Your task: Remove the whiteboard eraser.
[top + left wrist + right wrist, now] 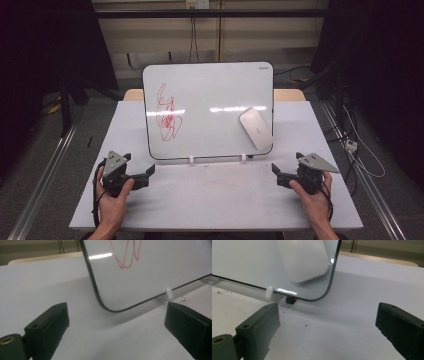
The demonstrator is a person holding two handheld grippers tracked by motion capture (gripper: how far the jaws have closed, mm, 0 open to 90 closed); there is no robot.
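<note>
A whiteboard (215, 100) stands propped on the white table (210, 200), leaning back. A red scribble (167, 112) covers its left part, and a white oval eraser (255, 128) sticks to its lower right corner. My left gripper (146, 176) is open near the board's lower left corner (107, 307), its jaws wide apart with nothing between them. At the board's lower right, my right gripper (278, 176) is also open and empty. The right gripper view shows the eraser (303, 260) close ahead, and the left gripper view shows the scribble (125, 255).
Two white pegs (191, 160) (244, 158) hold the board's lower edge. A small red and black piece (290, 300) lies under the board's right corner. Cables (360, 150) trail on the floor at the right, and metal rails (45, 175) run along both sides of the table.
</note>
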